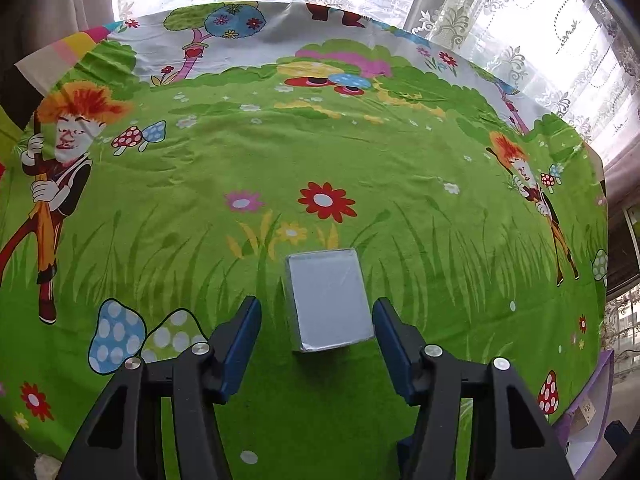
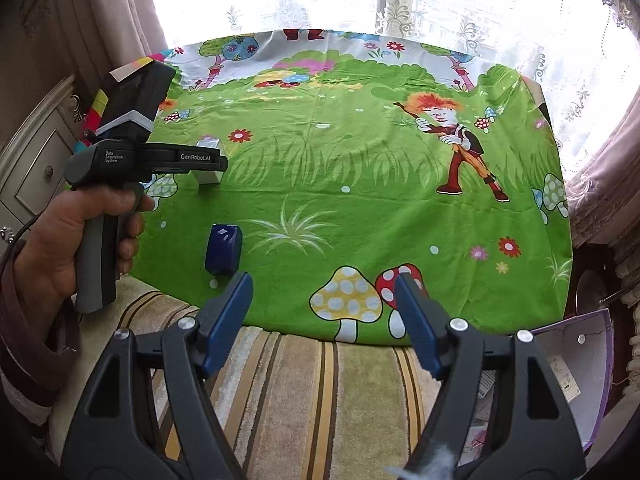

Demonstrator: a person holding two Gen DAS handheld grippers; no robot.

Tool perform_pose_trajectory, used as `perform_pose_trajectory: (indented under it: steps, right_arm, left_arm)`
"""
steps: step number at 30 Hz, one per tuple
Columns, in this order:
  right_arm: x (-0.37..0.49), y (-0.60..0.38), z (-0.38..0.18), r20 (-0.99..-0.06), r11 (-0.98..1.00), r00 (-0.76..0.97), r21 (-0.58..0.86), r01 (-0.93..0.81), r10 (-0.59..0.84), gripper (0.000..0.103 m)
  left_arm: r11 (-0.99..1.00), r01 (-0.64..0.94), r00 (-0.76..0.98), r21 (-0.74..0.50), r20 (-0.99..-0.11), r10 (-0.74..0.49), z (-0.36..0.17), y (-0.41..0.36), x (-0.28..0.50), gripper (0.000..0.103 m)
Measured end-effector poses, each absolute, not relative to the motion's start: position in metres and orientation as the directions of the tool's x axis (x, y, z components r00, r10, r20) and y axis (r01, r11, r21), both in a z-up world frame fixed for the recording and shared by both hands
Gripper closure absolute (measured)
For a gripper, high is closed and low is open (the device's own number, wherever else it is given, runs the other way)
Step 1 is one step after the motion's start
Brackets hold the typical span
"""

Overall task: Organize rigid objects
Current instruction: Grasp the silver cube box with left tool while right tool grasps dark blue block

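right gripper (image 2: 324,304): jaws apart, empty, hanging over the striped rug short of the cloth's near edge, likely waiting | blue box (image 2: 224,249): upright near that edge, dark, glossy | left gripper (image 1: 317,330): jaws apart, straddling the silver box (image 1: 329,305) without touching, seemingly lined up to grip | silver box: rectangular, foil-like, flat on the green cartoon tablecloth (image 1: 360,152)

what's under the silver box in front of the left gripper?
The silver box sits directly on the green cartoon cloth. Nothing else shows around its base; whatever is beneath its footprint is hidden.
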State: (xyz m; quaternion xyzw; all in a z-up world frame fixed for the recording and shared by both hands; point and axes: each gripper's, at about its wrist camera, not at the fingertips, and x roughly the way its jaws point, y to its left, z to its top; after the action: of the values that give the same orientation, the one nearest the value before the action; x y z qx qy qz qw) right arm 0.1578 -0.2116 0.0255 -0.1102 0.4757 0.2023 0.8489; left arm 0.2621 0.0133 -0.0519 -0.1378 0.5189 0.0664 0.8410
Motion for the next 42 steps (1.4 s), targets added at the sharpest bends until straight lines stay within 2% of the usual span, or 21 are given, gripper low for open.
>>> perform_pose_trajectory:
  steps: [4,20,25,27,32,42]
  right_arm:
    - [0.159,-0.186,0.011,-0.871,0.874,0.421,0.022,-0.486,0.255,0.026]
    - [0.181,-0.112,-0.042,-0.918,0.841,0.322,0.024,-0.540,0.233,0.027]
    - [0.188,-0.102,-0.052,-0.929,0.837,0.297,0.025,-0.546,0.221,0.039]
    - [0.190,-0.099,-0.057,-0.936,0.832,0.283,0.020,-0.554,0.211,0.050]
    - [0.192,-0.096,-0.066,-0.943,0.837,0.277,0.004,-0.547,0.186,0.071]
    - [0.186,-0.115,-0.054,-0.910,0.862,0.348,0.018,-0.506,0.224,0.072]
  left_arm:
    - [0.956,-0.243,0.453,-0.164,-0.891,-0.038,-0.059,0.016,0.265,0.068]
    - [0.921,-0.248,0.597,-0.299,-0.796,-0.097,-0.015,0.031,0.183,0.068]
    - [0.917,-0.258,0.622,-0.306,-0.779,-0.085,-0.012,0.034,0.160,0.068]
    - [0.916,-0.259,0.627,-0.308,-0.775,-0.083,-0.011,0.033,0.156,0.068]
    - [0.928,-0.232,0.624,-0.290,-0.776,-0.086,-0.011,0.023,0.156,0.068]
    - [0.941,-0.218,0.637,-0.259,-0.769,-0.064,-0.006,0.009,0.153,0.068]
